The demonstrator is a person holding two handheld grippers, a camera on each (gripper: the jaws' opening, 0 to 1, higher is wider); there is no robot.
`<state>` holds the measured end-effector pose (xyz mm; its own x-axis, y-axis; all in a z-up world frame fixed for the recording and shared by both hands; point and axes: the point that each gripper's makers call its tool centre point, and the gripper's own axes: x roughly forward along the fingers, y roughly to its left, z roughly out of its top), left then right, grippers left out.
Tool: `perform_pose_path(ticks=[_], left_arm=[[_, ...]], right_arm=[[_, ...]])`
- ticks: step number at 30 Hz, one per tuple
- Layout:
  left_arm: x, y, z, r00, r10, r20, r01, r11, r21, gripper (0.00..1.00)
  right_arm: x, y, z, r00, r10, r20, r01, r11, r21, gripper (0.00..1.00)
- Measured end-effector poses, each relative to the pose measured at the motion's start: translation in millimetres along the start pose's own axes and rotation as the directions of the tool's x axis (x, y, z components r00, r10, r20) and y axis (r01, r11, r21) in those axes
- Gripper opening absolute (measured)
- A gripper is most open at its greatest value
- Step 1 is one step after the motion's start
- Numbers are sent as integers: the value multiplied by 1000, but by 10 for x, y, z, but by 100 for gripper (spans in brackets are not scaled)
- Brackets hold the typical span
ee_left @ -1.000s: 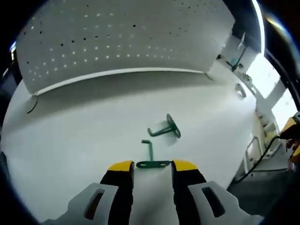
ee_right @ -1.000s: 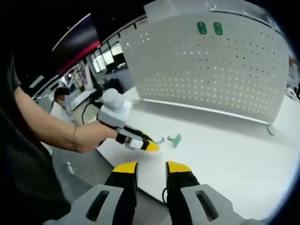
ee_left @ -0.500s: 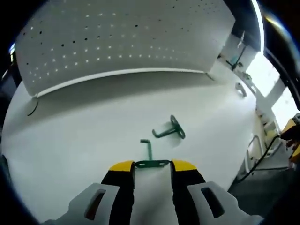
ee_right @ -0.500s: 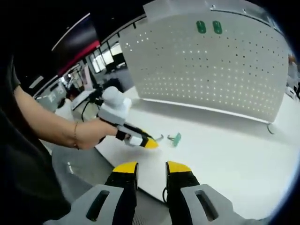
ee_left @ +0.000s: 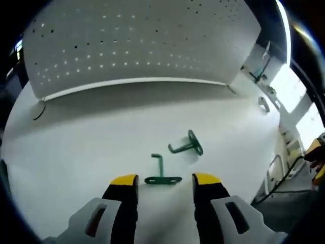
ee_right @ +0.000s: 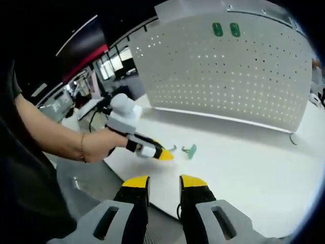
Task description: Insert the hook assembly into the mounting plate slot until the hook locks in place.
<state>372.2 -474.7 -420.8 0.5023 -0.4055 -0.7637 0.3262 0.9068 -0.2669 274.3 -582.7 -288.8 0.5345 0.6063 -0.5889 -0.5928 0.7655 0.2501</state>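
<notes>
Two green pieces on the desk (ee_left: 76, 152); left gripper (ee_left: 166, 179) fingers spread around the mounting plate (ee_left: 163, 180) — close squarely; right gripper (ee_right: 165, 181) parted, empty.

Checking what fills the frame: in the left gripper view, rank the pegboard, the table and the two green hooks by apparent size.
1. Pegboard and table: both span the view, too close to rank.
2. Near green hook and far green hook: look alike; nearness to the camera makes ranking them unsure.

Workshop (white pegboard (ee_right: 228, 76); worktable (ee_left: 101, 147))
</notes>
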Motion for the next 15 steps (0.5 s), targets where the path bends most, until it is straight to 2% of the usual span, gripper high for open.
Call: perform_pose_path(ticks=[15], left_arm=[[25, 50, -8, 999, 41, -5, -41, 999, -10, 32]], right_arm=[[0, 4, -25, 1000, -2, -5, 2, 1000, 16, 22]])
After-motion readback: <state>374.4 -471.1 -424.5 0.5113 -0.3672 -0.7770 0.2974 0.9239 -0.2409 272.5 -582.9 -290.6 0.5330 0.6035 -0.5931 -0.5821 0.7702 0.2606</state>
